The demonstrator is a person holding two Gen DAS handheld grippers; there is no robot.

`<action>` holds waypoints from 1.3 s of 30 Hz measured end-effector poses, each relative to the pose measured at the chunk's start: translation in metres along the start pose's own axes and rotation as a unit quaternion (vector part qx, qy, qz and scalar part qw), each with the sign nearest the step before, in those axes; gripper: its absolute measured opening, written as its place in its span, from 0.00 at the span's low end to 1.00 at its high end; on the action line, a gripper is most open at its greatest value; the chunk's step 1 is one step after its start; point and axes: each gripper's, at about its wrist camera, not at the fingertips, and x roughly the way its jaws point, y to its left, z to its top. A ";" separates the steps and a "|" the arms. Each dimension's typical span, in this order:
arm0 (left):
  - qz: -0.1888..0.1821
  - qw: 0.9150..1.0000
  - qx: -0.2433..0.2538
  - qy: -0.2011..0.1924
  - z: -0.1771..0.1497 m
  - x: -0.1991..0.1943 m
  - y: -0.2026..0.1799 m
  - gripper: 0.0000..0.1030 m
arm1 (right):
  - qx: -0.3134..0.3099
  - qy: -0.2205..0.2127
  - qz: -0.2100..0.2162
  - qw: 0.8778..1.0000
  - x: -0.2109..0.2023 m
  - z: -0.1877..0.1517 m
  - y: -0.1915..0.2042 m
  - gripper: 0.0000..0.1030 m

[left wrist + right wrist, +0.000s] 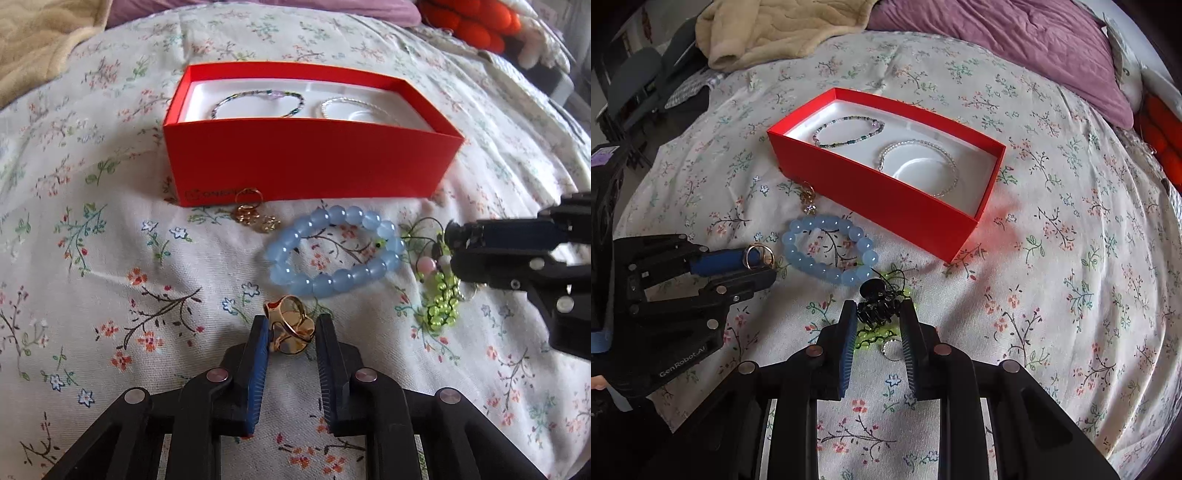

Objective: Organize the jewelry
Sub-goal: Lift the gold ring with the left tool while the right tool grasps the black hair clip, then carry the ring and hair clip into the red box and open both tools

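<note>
My left gripper is shut on a gold ring, held just above the bedspread; it also shows in the right wrist view. My right gripper is shut on a black beaded piece, over a green beaded bracelet. A blue bead bracelet lies between them. Gold earrings lie at the front of the red box. Inside the box lie a dark beaded bracelet and a silver bracelet.
A floral bedspread covers the bed. A beige blanket and a purple duvet lie at the far side. An orange plush object sits at the far right. A silver ring lies under the right gripper.
</note>
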 end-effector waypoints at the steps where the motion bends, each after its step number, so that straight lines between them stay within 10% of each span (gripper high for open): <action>1: 0.002 1.000 0.003 0.000 -0.001 -0.001 -0.002 0.16 | 0.002 0.000 0.001 1.000 -0.001 0.000 -0.001 0.24; 39: 0.012 0.998 0.001 -0.062 0.093 -0.026 0.001 0.14 | 0.111 -0.044 0.028 0.992 -0.026 0.060 -0.045 0.25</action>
